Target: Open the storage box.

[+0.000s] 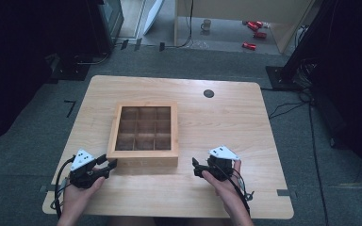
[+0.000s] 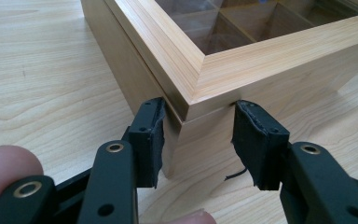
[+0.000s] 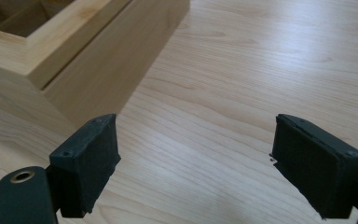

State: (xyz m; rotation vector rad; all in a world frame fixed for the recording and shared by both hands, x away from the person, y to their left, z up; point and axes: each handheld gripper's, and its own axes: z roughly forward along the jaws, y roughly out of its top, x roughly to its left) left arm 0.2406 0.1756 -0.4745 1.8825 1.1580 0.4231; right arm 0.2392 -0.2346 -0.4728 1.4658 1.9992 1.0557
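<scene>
Two tongs work at a wooden box (image 1: 143, 134) that sits a little left of centre on the counter (image 1: 226, 122), its near side facing the person. The left tongs (image 1: 107, 165) are clenched on the box's near left corner: in the left gripper view one pad (image 2: 154, 140) lies against the left wall and the other (image 2: 254, 142) against the front wall, both just below the seam where the framed lid meets the body. That grip probably serves to pin the box in place, or to steady it while the other hand does something with the lid. The right tongs (image 1: 197, 168) hang released over bare counter near the box's near right corner, touching nothing; their view shows the jaws spread wide with the box's corner (image 3: 65, 56) off to the upper left, well short of the pads.

Inside, the box is divided into a grid of compartments, which look dim and seem empty, though a glazed lid appears to cover them and the light is too low to be sure. No hinge or clasp can be made out. Each gripper view cuts off most of the box, and the person's forearms leave the high view at the bottom edge
</scene>
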